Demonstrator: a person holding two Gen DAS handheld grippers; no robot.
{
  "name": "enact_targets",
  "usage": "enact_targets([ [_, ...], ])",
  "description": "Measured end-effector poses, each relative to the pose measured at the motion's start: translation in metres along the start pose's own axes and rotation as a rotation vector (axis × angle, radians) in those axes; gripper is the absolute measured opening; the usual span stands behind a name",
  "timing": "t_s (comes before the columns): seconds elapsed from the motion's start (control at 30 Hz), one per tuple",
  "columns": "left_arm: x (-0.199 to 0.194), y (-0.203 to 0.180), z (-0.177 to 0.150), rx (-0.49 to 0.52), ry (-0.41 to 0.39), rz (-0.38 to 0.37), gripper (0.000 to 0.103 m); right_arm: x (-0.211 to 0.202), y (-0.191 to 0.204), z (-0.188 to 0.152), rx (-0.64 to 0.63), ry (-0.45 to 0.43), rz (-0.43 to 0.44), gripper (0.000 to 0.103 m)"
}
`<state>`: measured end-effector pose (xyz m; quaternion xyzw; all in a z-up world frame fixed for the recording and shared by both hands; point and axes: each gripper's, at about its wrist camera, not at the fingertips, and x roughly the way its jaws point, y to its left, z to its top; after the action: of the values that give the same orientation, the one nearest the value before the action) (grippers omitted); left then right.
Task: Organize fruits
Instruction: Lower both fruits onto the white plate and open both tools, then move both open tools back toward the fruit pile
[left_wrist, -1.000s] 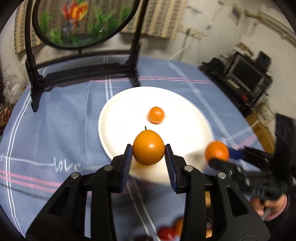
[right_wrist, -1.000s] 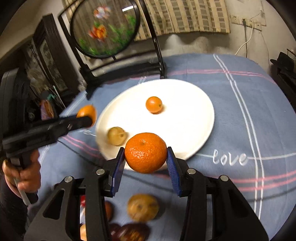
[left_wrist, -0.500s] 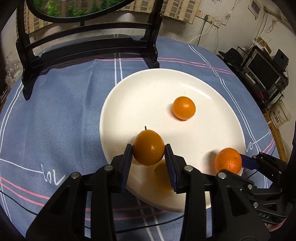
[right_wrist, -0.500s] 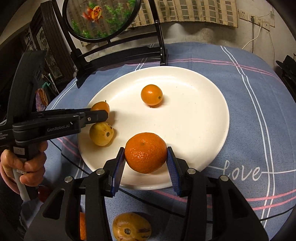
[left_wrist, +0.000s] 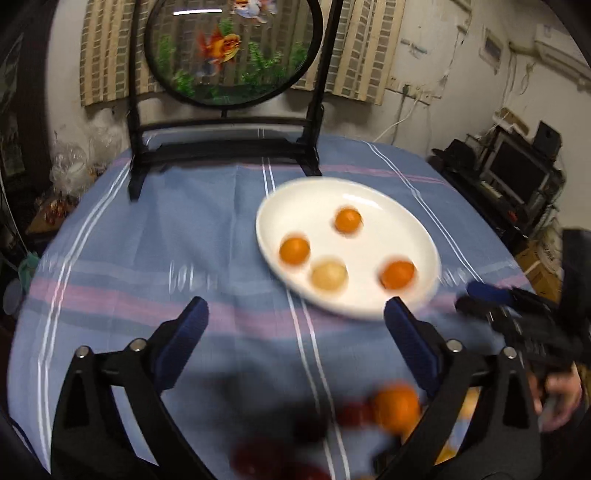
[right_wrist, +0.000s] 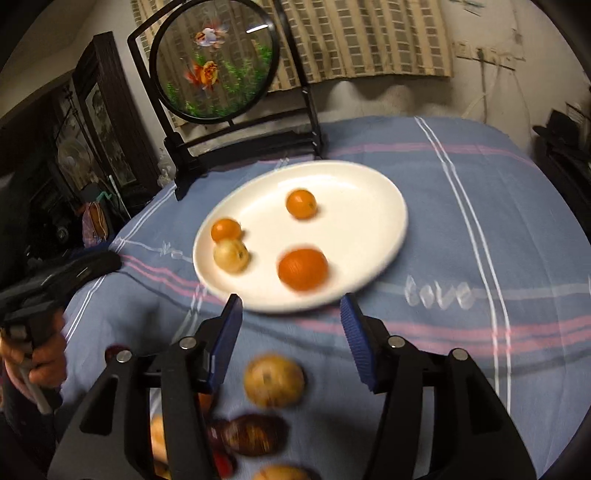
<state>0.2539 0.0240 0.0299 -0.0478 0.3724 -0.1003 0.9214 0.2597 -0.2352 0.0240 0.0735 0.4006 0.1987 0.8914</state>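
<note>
A white plate (left_wrist: 388, 206) (right_wrist: 369, 192) on the blue cloth holds three orange fruits and a pale yellow one (left_wrist: 328, 275) (right_wrist: 231, 255). The large orange (right_wrist: 303, 268) (left_wrist: 398, 274) lies near the plate's front rim, a smaller one (left_wrist: 294, 250) (right_wrist: 226, 229) at its left, another (left_wrist: 348, 220) (right_wrist: 301, 203) further back. My left gripper (left_wrist: 295, 321) is open and empty, held back over the cloth. My right gripper (right_wrist: 291, 314) is open and empty just before the plate's front rim. Both views are blurred.
Loose fruits lie on the cloth near me: an orange (left_wrist: 395, 411), dark red ones (left_wrist: 273, 458), a yellow-brown fruit (right_wrist: 274, 380) and a dark brown one (right_wrist: 255, 434). A round fish-painting screen on a black stand (left_wrist: 229, 51) (right_wrist: 214, 62) stands at the table's far side.
Both grippers have opened and let their oranges go onto the plate. Both have pulled back toward me, away from the plate.
</note>
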Motion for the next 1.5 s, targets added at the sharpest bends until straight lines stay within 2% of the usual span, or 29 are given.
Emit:
enact_targets([
  [0.13, -0.028, 0.005, -0.068, -0.015, 0.042, -0.018, 0.099, -0.012, -0.007, -0.030, 0.021, 0.025, 0.019, 0.057],
  [0.23, -0.042, 0.006, -0.107, -0.035, 0.064, -0.028, 0.099, -0.022, -0.009, -0.052, 0.019, 0.048, 0.039, 0.058],
  [0.33, -0.050, 0.006, -0.131, -0.046, 0.073, -0.035, 0.099, -0.031, -0.006, -0.067, 0.010, 0.054, 0.075, 0.063],
  [0.4, -0.050, 0.003, -0.143, -0.029, 0.080, 0.006, 0.099, -0.036, -0.003, -0.075, -0.003, 0.061, 0.081, 0.066],
  [0.47, -0.050, 0.001, -0.143, -0.020, 0.087, 0.036, 0.099, -0.036, 0.002, -0.083, -0.024, 0.082, 0.064, 0.066],
  [0.57, -0.046, -0.002, -0.144, 0.003, 0.104, 0.055, 0.099, -0.032, 0.012, -0.093, -0.080, 0.108, -0.005, 0.066],
  [0.9, -0.046, -0.001, -0.144, 0.005, 0.102, 0.043, 0.099, -0.032, 0.012, -0.096, -0.086, 0.112, -0.004, 0.066],
  [1.03, -0.046, -0.002, -0.144, 0.009, 0.105, 0.043, 0.099, -0.030, 0.011, -0.097, -0.078, 0.122, -0.026, 0.057],
  [1.23, -0.045, -0.004, -0.144, 0.013, 0.110, 0.038, 0.099, -0.029, 0.014, -0.098, -0.099, 0.125, -0.069, 0.055],
  [1.33, -0.045, -0.005, -0.144, 0.015, 0.110, 0.038, 0.099, -0.027, 0.022, -0.099, -0.127, 0.134, -0.072, 0.045],
  [1.5, -0.045, -0.007, -0.144, 0.022, 0.110, 0.031, 0.099, -0.021, 0.027, -0.100, -0.154, 0.158, -0.108, 0.044],
])
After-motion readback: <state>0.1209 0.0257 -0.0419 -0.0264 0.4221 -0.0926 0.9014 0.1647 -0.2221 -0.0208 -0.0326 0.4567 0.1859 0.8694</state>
